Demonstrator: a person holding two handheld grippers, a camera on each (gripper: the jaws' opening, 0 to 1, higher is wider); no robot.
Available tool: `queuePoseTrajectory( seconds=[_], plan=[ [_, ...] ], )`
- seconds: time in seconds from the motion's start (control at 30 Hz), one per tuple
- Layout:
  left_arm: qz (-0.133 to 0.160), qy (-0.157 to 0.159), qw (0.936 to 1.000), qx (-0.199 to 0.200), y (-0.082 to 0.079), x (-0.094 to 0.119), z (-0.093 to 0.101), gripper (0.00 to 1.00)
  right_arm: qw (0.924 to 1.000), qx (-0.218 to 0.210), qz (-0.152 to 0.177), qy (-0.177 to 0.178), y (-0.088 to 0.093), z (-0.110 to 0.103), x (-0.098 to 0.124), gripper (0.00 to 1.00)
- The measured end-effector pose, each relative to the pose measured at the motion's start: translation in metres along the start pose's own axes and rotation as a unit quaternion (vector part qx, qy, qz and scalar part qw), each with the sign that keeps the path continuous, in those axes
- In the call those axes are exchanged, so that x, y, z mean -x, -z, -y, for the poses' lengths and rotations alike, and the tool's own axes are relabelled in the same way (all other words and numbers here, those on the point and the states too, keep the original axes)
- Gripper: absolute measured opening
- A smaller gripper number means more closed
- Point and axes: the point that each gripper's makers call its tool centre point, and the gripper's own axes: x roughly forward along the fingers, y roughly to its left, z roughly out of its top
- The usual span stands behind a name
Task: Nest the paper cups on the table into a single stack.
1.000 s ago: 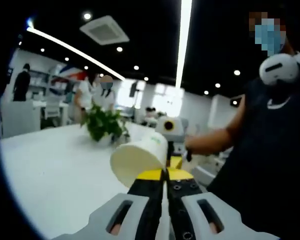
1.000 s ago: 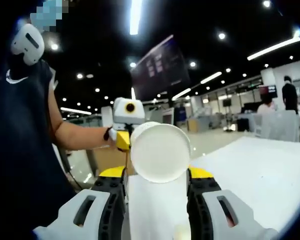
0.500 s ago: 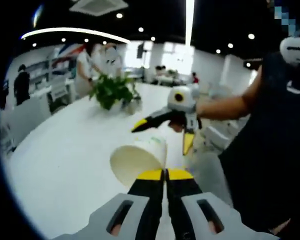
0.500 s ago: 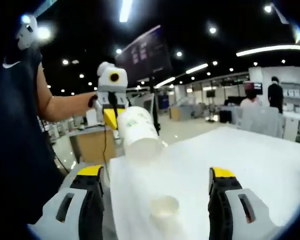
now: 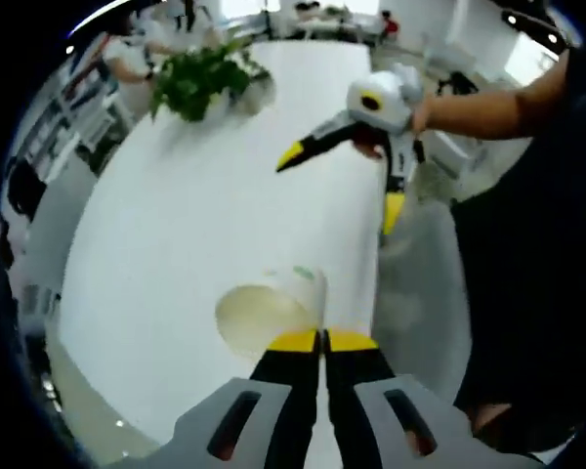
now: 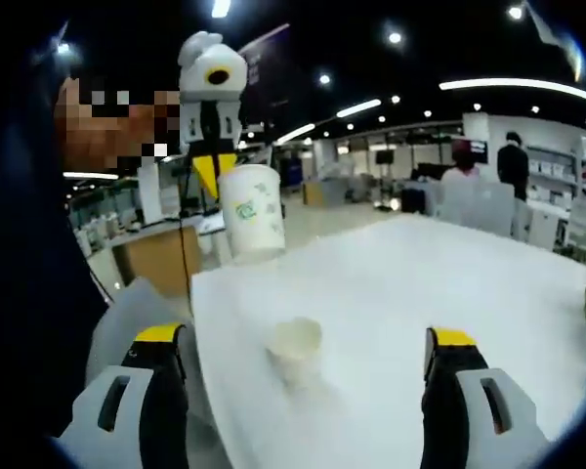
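In the left gripper view my left gripper (image 5: 321, 340) is shut on the rim of a white paper cup (image 5: 264, 318) with a green mark, its mouth turned toward the camera above the white table (image 5: 176, 225). My right gripper (image 5: 342, 184) stands open beyond it, near the table's edge. In the right gripper view my right gripper (image 6: 305, 342) is open with nothing between its fingers. A small paper cup (image 6: 295, 344) stands upright on the table (image 6: 420, 283) ahead of it. Higher up, the left gripper (image 6: 212, 166) holds its cup (image 6: 252, 210) in the air.
A potted green plant (image 5: 200, 78) stands at the table's far end. The table's edge (image 5: 376, 283) runs beside the held cup, with floor beyond. The person's arm (image 5: 488, 98) reaches in from the right. People and desks (image 6: 513, 166) are in the background.
My right gripper has opened and drawn back from the cup that the left gripper holds. The left gripper's view has tipped down onto the table, its jaws still shut on the cup.
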Motion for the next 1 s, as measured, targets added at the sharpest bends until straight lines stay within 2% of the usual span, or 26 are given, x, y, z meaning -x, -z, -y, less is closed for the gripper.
queuePoseTrajectory(
  seconds=[0.2, 0.3, 0.37, 0.57, 0.7, 1.0],
  plan=[
    [-0.080, -0.008, 0.9964, -0.027, -0.007, 0.004, -0.003, 0.00, 0.9997, -0.016, -0.002, 0.017, 0.013, -0.002, 0.005, 1.00],
    [-0.130, -0.029, 0.9899, -0.049, -0.008, -0.004, -0.012, 0.00, 0.9994, -0.022, -0.003, 0.027, 0.021, -0.002, 0.009, 1.00],
    [-0.156, -0.025, 0.9859, -0.056, -0.009, -0.010, -0.011, 0.00, 0.9991, -0.024, -0.005, 0.033, 0.025, -0.001, 0.012, 1.00],
    [-0.173, -0.031, 0.9823, -0.065, -0.020, -0.021, -0.012, 0.00, 0.9981, -0.034, -0.003, 0.051, 0.032, 0.001, 0.023, 1.00],
    [-0.167, -0.033, 0.9833, -0.065, -0.026, -0.025, -0.016, 0.00, 0.9973, -0.041, -0.001, 0.061, 0.036, 0.005, 0.026, 1.00],
    [-0.165, -0.043, 0.9844, -0.042, -0.027, -0.042, -0.025, 0.00, 0.9966, -0.049, 0.001, 0.066, 0.038, 0.007, 0.029, 1.00]
  ],
)
